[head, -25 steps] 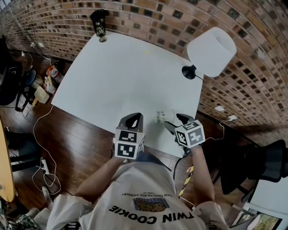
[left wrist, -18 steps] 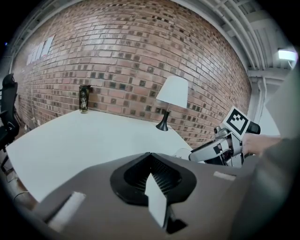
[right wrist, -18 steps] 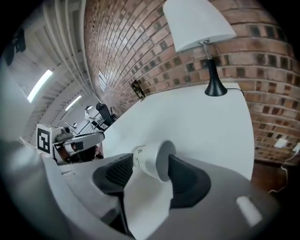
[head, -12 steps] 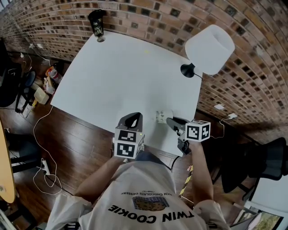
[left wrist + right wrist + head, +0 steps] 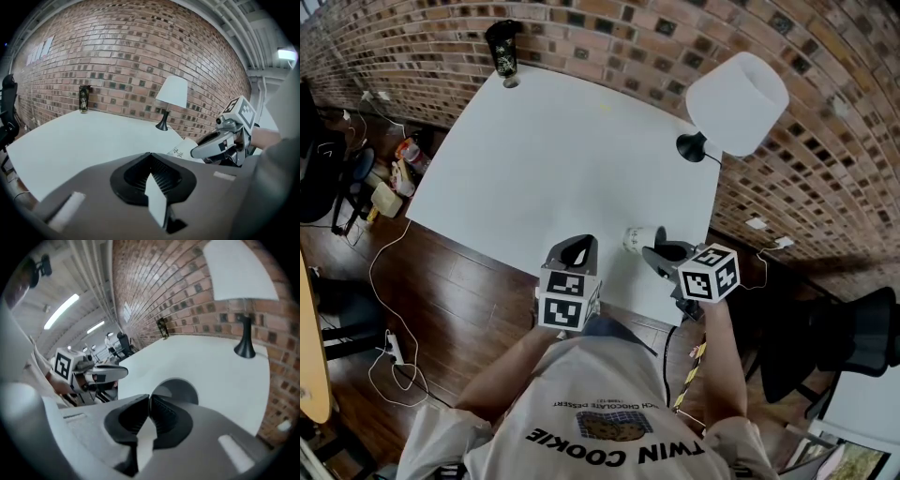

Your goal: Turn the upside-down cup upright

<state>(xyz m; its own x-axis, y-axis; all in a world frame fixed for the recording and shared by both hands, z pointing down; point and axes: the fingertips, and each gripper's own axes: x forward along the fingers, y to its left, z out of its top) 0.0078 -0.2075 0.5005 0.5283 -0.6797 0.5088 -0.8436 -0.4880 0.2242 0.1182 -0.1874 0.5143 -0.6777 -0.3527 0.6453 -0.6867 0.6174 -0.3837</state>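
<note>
The right gripper point(image 5: 651, 251), jaws closing tight on the edge of the paper cup point(image 5: 637, 240), holds it tipped sideways, its long axis pointing toward the empty, pressed-together left gripper point(image 5: 575, 249).

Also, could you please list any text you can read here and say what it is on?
"TWIN COOKIE": on the shirt, upside down in the head view.
Smaller line above it: too blurred to read.
Cup: dark print, too small to read.
Cubes: square markers, no words.
</note>
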